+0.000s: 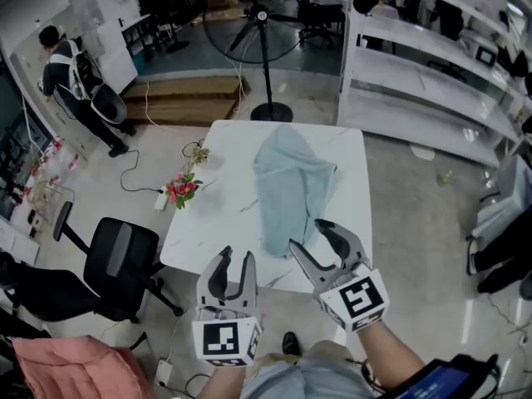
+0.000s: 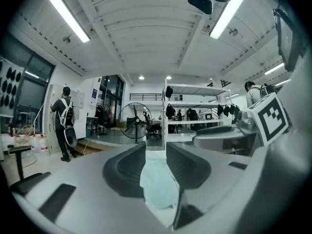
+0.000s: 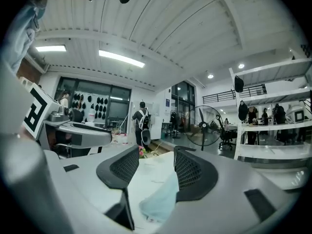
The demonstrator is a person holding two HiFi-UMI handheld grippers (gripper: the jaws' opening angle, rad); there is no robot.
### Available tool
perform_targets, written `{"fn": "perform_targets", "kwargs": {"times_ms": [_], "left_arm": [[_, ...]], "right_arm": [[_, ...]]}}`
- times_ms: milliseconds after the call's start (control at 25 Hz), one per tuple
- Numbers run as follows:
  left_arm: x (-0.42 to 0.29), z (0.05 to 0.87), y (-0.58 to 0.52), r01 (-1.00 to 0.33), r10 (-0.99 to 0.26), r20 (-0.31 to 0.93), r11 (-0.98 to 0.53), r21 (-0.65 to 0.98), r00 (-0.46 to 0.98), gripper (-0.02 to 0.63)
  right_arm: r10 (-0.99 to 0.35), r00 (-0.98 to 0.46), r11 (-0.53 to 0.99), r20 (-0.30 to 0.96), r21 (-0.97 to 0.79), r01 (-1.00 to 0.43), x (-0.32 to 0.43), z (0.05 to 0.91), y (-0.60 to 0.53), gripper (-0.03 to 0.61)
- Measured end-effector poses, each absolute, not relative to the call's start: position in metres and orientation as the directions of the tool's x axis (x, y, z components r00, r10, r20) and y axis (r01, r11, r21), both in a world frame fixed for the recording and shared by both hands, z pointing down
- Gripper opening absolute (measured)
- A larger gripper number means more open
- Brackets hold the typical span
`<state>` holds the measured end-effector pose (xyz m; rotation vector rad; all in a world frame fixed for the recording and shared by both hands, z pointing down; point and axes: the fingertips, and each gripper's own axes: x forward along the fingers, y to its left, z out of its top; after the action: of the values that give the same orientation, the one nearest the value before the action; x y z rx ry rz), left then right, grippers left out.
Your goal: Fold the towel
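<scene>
A light blue towel point(image 1: 287, 185) lies crumpled lengthways on the white table point(image 1: 220, 214), bunched at the far end and narrow toward me. Both grippers hover level at the table's near edge, apart from the cloth. My left gripper point(image 1: 235, 260) is open, just left of the towel's near end. My right gripper point(image 1: 309, 235) is open wider, just right of that end. In the left gripper view the towel point(image 2: 158, 182) shows past the parted jaws of the left gripper point(image 2: 155, 147), untouched. The right gripper view has the towel point(image 3: 161, 201) beyond the empty right gripper point(image 3: 156, 155).
A bunch of red flowers point(image 1: 183, 188) lies at the table's left edge. A black office chair point(image 1: 116, 264) stands at the left, a pedestal fan point(image 1: 262, 40) beyond the far edge, white shelving point(image 1: 416, 81) at the right. A person point(image 1: 79, 81) stands far left.
</scene>
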<state>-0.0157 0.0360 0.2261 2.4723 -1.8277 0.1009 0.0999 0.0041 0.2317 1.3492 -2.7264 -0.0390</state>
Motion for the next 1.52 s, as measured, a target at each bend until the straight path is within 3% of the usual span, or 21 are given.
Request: {"fn": "perform_targets", "kwargs": {"times_ms": [480,1080,1520], "left_arm": [[-0.008,0.274,-0.014,-0.964,-0.948,0.177,-0.257,0.063,0.264,0.144],[0.012,0.467,-0.024,-0.967,-0.828,0.531,-0.047,0.251,0.178,0.163],[0.015,0.505,-0.038,-0.934,-0.758,0.628,0.075,0.35,0.174,0.144]], "right_arm": [[-0.766,-0.63,0.642,0.129,0.084,-0.762,0.1,0.254,-0.059,0.233],[-0.657,-0.68,0.729,0.325,0.042,-0.684,0.105,0.371,-0.116,0.23],[-0.614,-0.689,0.759,0.384,0.049,-0.649,0.106,0.405,-0.134,0.227]]}}
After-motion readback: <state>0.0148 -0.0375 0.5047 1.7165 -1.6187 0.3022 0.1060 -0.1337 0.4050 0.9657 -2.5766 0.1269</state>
